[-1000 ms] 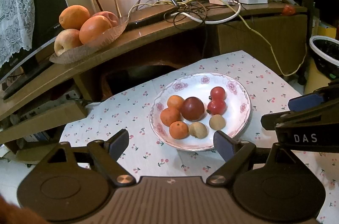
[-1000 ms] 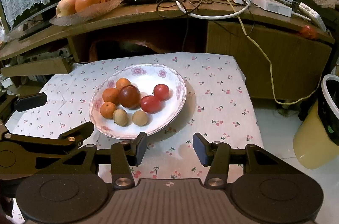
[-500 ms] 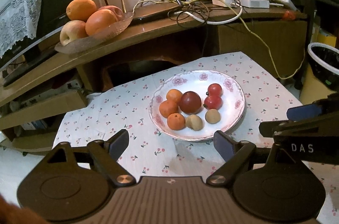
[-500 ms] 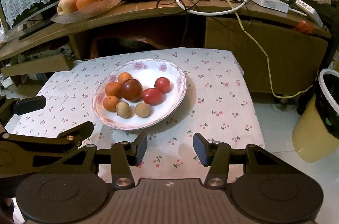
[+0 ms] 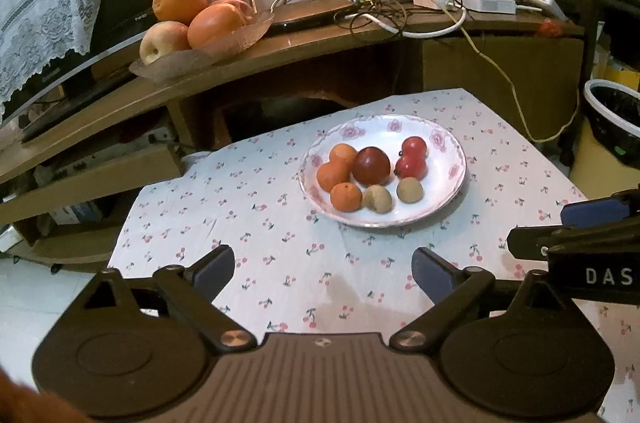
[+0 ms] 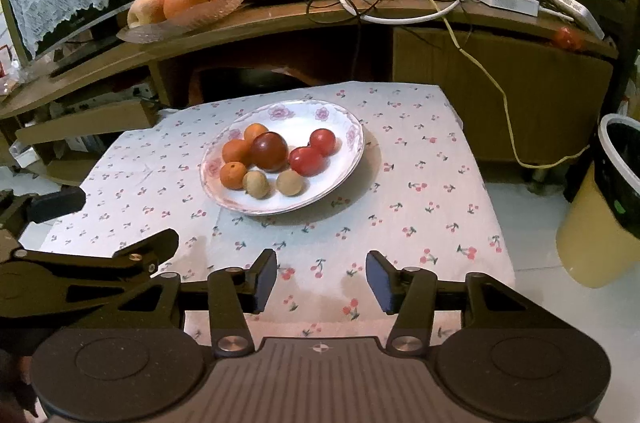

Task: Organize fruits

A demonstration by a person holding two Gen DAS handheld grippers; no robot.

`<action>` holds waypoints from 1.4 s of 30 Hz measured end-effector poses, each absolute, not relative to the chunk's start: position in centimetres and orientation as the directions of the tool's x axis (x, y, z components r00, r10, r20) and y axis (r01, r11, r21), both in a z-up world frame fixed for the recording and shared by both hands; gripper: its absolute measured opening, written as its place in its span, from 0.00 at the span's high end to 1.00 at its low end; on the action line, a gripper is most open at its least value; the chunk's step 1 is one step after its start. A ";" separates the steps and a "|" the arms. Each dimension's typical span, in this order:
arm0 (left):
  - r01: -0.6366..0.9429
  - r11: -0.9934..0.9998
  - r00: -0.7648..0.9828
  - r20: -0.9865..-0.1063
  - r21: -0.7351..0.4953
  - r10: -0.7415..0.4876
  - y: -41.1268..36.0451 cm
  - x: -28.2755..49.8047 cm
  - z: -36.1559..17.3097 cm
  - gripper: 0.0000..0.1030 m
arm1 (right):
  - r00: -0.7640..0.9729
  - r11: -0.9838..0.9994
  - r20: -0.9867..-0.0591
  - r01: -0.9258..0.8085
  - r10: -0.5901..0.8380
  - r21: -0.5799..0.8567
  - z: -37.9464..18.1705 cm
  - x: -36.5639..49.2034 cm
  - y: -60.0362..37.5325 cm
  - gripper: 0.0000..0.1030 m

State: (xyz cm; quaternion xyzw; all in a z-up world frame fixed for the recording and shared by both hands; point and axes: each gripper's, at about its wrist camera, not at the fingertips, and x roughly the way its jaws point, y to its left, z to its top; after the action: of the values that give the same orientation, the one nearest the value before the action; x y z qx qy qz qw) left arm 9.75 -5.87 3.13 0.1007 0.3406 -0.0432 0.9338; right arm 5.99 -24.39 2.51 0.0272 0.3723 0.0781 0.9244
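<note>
cherry-print tablecloth [image 5: 280,207] | floral plate [image 5: 454,179]: small orange, red, tan fruits [image 5: 371,165] | both tools spread, empty

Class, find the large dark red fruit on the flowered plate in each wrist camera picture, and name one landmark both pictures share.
Left wrist: the dark red fruit sits right of centre, above mid-height.
Right wrist: the same fruit sits left of centre, just above mid-height.
Shared landmark: the flowered plate holding it.
</note>
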 end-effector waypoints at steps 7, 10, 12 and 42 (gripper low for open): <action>0.147 0.977 0.763 -0.646 0.152 -0.015 -5.6 8.6 3.2 0.02 | 0.708 0.985 -0.685 -0.126 0.171 0.115 2.3 4.3 -24.1 0.47; 0.146 0.978 0.762 -0.648 0.152 -0.013 -5.5 8.3 3.1 0.02 | 0.705 0.985 -0.688 -0.125 0.170 0.116 2.1 3.8 -24.0 0.47; 0.142 0.978 0.762 -0.648 0.153 -0.009 -5.5 8.0 3.1 0.02 | 0.705 0.986 -0.689 -0.124 0.169 0.115 2.1 3.6 -24.0 0.47; 0.122 0.984 0.746 -0.666 0.129 -0.005 -4.7 4.0 2.7 0.02 | 0.695 0.986 -0.699 -0.120 0.167 0.116 1.8 -0.2 -23.2 0.47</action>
State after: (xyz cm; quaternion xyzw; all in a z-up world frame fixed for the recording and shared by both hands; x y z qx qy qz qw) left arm 4.04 -4.72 2.74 0.0823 0.3548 -0.0340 0.9307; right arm -0.16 -23.24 1.82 0.0306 0.3825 0.0779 0.9202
